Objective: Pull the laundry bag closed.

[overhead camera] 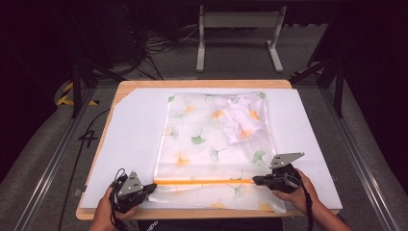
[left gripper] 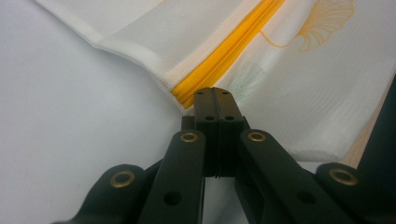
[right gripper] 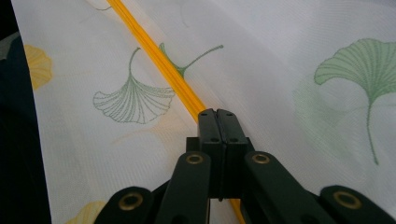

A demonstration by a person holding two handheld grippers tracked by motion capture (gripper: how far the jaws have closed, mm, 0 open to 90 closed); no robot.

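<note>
- High view: a white mesh laundry bag printed with green and orange ginkgo leaves lies flat at the centre of the frame, on a white sheet that covers a wooden table
- An orange zipper runs left to right across the bag's lower part, in the lower centre of the frame
- A crumpled white garment with the same leaf colours shows through the mesh in the bag's upper right part
- Left gripper sits at the lower left of the frame, tips at the left end of the zipper; the left hand holds it from the bottom edge
- Left gripper view: jaws pressed together, no gap between them, tips right at the zipper's end by the bag's corner; whether any fabric is pinched between them cannot be told
- Right gripper is at the lower right of the frame, tips at the right end of the zipper; the right hand grips it
- Right gripper view: jaws together, tips sitting on the orange zipper line, which runs to the upper left of the frame; the zipper pull itself is hidden, so what is clamped cannot be told
- The two grippers are well apart, one at each end of the zipper
</note>
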